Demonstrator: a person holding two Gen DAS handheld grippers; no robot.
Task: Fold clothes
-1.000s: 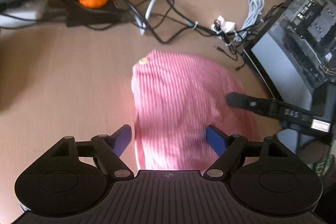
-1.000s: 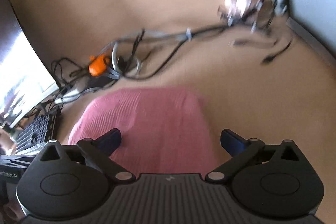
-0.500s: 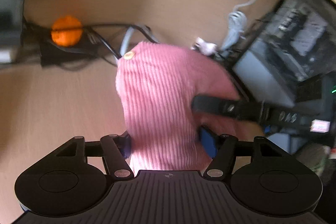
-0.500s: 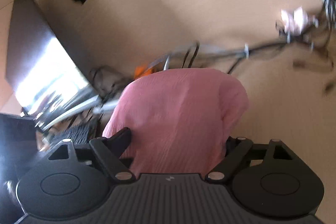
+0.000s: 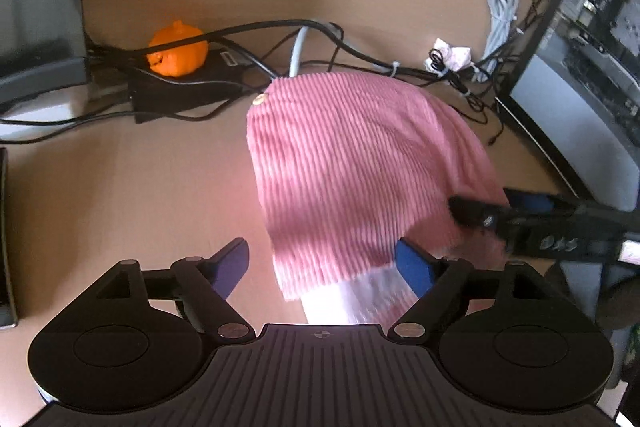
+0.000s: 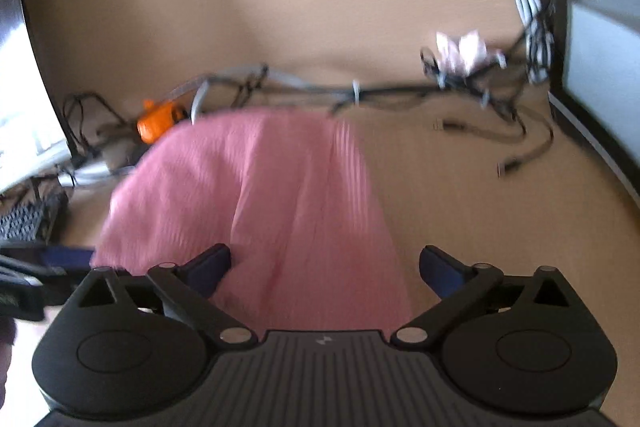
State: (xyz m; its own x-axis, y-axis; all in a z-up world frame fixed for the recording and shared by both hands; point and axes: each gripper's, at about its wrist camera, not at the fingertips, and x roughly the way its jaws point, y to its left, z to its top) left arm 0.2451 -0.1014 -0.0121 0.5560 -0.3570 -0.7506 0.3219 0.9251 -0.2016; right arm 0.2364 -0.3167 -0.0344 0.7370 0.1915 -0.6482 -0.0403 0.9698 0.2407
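Pink ribbed garment [image 5: 360, 163], folded, small pale button at one corner, lying on wooden desk [image 5: 120, 187]

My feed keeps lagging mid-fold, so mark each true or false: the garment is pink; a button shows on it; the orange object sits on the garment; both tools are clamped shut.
1. The garment is pink. True.
2. A button shows at its far corner. True.
3. The orange object sits on it. False: it sits among the cables, apart.
4. Both tools are clamped shut. False: the left tool and right tool are opening, cloth between their fingers.
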